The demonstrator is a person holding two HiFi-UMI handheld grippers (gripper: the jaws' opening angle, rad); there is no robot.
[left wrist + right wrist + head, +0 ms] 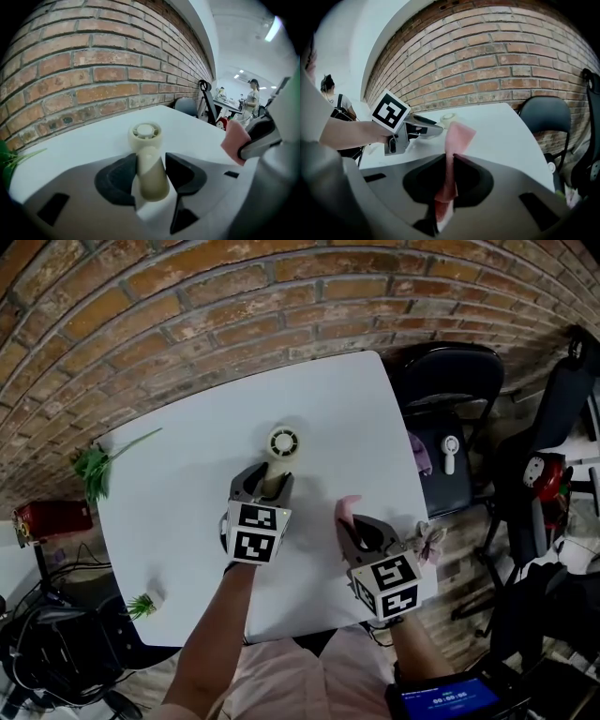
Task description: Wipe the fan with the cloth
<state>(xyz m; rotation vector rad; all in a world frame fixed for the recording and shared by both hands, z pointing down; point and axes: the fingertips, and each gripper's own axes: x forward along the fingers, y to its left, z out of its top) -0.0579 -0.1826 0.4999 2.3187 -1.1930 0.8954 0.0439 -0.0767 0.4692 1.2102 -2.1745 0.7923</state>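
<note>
Your right gripper (451, 161) pinches the pink cloth (458, 133); your left gripper (151, 164) clamps the handheld fan (282, 442) by its handle (152, 176), at the middle of the white table (178, 512). Risk: a shallow handle grip could let wiping pressure twist the fan loose. Beyond, the black chair (448, 381) obstructs nothing.

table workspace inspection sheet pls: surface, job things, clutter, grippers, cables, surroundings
surface: white table, rounded corners
job's things: cream fan, handle toward the person; pink cloth
clutter: green sprig at the left edge; small plant at the near corner
grippers: left hand-held gripper closed on the fan's handle; right hand-held gripper closed on the cloth
cables: dark loops on the floor at the left, likely cables
surroundings: brick wall; black chair at the right
</note>
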